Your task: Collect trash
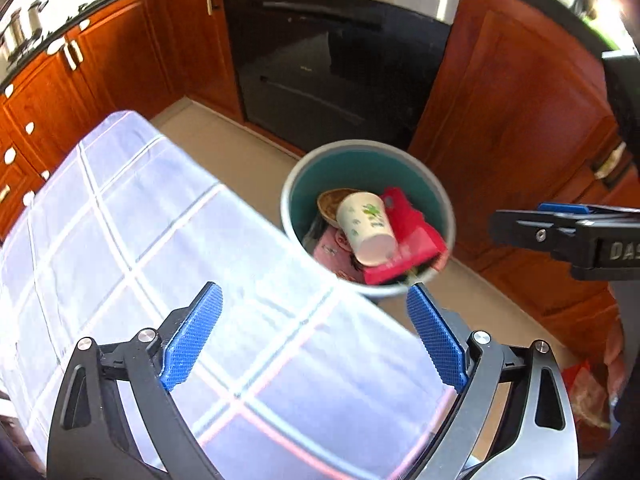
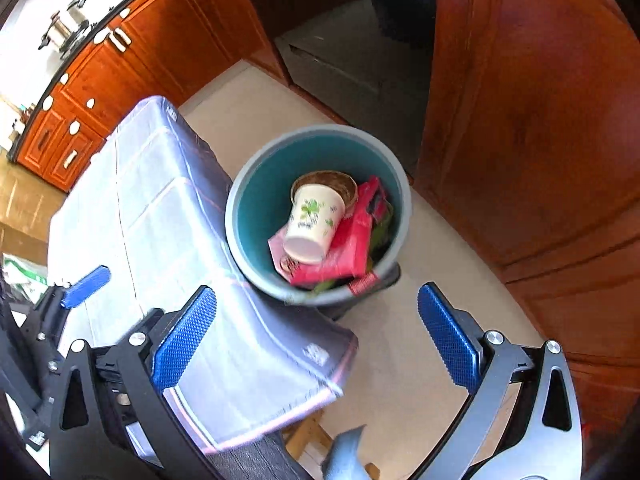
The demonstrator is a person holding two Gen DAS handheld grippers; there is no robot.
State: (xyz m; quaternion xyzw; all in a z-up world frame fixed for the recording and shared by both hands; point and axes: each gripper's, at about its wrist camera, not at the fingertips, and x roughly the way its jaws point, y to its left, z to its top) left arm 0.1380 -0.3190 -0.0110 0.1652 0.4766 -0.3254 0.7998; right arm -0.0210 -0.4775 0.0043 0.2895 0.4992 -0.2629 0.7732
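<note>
A grey bin (image 1: 298,168) with a teal inside stands on the floor by the table; it also shows in the right wrist view (image 2: 256,160). In it lie a white paper cup (image 1: 366,226) (image 2: 314,220), red packaging (image 1: 412,236) (image 2: 352,240), a brown bowl (image 1: 330,202) (image 2: 344,182) and a pink wrapper (image 1: 332,252). My left gripper (image 1: 314,336) is open and empty above the table's edge, short of the bin. My right gripper (image 2: 316,340) is open and empty above the table corner and floor, also short of the bin. It shows side-on at the right in the left wrist view (image 1: 520,226).
The table carries a white checked cloth (image 1: 160,260) (image 2: 160,220). A black oven (image 1: 340,60) and orange wooden cabinets (image 1: 520,112) (image 2: 520,120) stand behind the bin. Beige floor (image 2: 400,340) lies between them. A pot (image 2: 64,26) sits on the counter.
</note>
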